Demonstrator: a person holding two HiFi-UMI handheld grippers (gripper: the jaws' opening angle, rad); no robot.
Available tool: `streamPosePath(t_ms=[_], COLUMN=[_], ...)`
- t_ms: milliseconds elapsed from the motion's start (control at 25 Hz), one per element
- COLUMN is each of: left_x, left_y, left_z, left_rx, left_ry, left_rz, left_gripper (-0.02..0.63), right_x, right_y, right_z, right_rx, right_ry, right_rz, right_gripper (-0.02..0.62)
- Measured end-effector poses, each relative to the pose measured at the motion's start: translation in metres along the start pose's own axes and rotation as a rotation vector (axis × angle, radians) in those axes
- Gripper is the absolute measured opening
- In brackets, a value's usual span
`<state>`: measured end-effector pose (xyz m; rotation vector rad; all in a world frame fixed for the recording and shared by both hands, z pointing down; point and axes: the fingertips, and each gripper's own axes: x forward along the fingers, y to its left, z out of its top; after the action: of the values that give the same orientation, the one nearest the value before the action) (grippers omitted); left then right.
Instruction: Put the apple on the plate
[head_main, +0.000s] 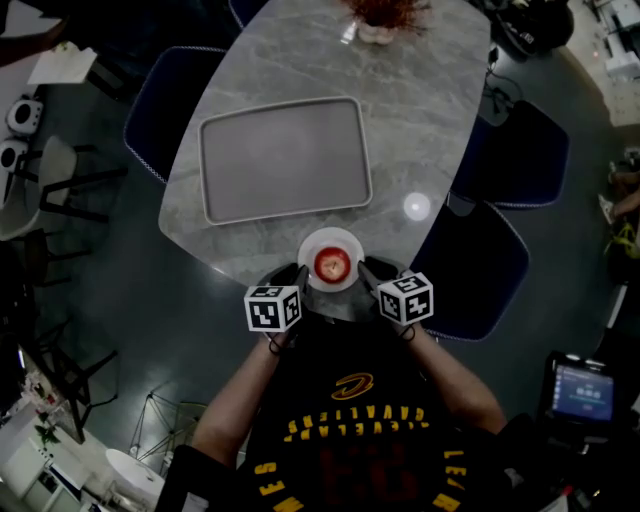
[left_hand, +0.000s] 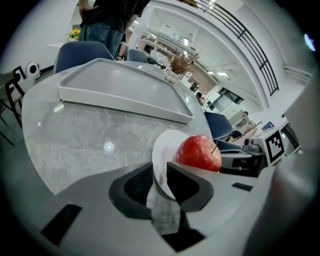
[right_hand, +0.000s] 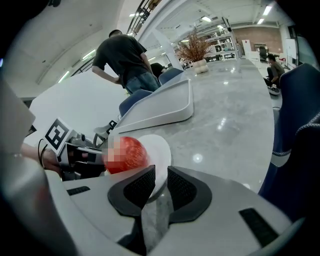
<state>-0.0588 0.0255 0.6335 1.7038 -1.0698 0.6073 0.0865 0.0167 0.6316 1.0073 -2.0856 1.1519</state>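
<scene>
- pinched narrow with the left gripper (left_hand: 159, 176) onto the rim of a small round white plate (left_hand: 164, 150), 1 dark ribbed pad on each face of the thin edge.
- mirrored by the right gripper (right_hand: 161, 182): jaws nearly closed on the opposite rim of the same plate, with only the plate's edge between the pads.
- judged as a 2-sided hold, meant to keep the plate level and its load from rolling; 1 pinch alone would likely let so thin a rim pivot.
- sitting at the plate's middle, between the 2 grippers: a glossy round red apple (left_hand: 198, 152), stem up, clear of all 4 pads.
- placement named in the task looks already met, with the handling now on the plate rather than the fruit.
- smooth, hard and glazed-looking on the plate; soft and grooved on the pads, presumably to bite a slick edge.
- no telling whether the plate rests on or hovers just above the near edge of the grey marble-patterned oval table (head_main: 430, 120).
- farther out on that polished top, well apart from the plate: a large grey rectangular tray (head_main: 285, 158) with rounded corners and a raised rim.
- at the far end, a dried reddish plant arrangement (head_main: 385, 15); around the sides, dark blue padded chairs (head_main: 470, 270).
</scene>
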Motion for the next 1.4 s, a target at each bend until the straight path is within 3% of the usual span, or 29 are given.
streamPosePath(t_ms=[520, 920, 1400], left_x=[0.008, 0.010, -0.006], left_y=[0.001, 0.006, 0.000], left_z=[-0.010, -0.007, 0.030], left_rx=[-0.013, -0.134, -0.266], left_ry=[0.052, 0.042, -0.040], left_rz=[-0.020, -0.071, -0.173], left_gripper=[0.084, 0.061, 0.043], right_x=[0.011, 0.012, -0.002], right_y=[-0.006, -0.006, 0.000], right_z=[-0.012, -0.008, 0.025], right_rx=[0.082, 0.319, 0.446], right_ry=[0.049, 0.021, -0.050], right_rz=[0.000, 0.108, 0.238], right_gripper=[0.069, 0.046, 0.033])
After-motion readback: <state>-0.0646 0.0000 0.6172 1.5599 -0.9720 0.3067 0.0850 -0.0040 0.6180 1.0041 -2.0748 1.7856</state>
